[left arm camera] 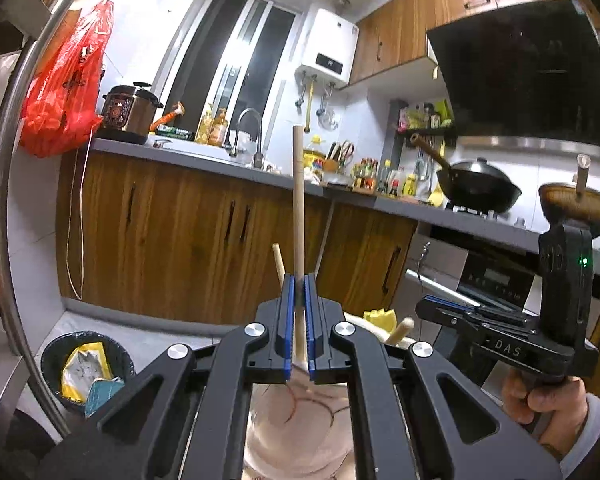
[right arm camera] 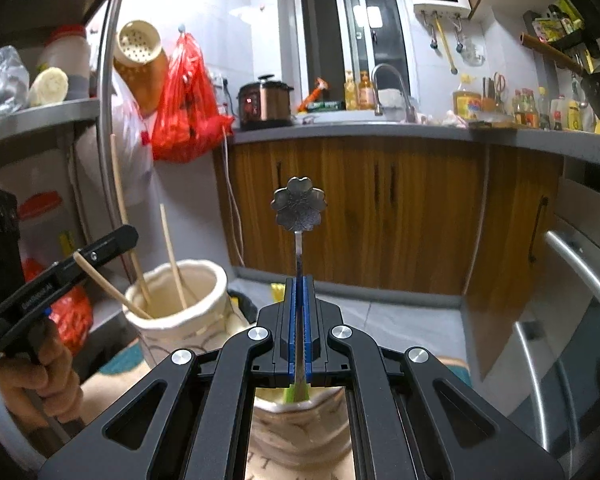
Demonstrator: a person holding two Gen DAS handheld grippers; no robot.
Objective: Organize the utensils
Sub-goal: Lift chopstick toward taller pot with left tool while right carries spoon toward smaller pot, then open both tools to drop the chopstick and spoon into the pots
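Observation:
My left gripper (left arm camera: 299,280) is shut on a pale wooden stick (left arm camera: 298,184) that stands upright above a cream ceramic holder (left arm camera: 296,428). In the right wrist view that left gripper (right arm camera: 100,248) holds the stick (right arm camera: 108,286) slanting into a cream holder (right arm camera: 180,312) with two more sticks (right arm camera: 172,256). My right gripper (right arm camera: 299,284) is shut on a metal spoon with a flower-shaped end (right arm camera: 299,210), upright over a second cream holder (right arm camera: 300,428). The right gripper (left arm camera: 452,308) also shows at the right of the left wrist view.
A kitchen counter (left arm camera: 220,160) with sink, cooker and bottles runs across the back over wooden cabinets (right arm camera: 380,208). A wok (left arm camera: 478,186) sits on the stove. A bin (left arm camera: 86,372) stands on the floor at left. A metal shelf rail (right arm camera: 110,120) and red bag (right arm camera: 188,100) are left.

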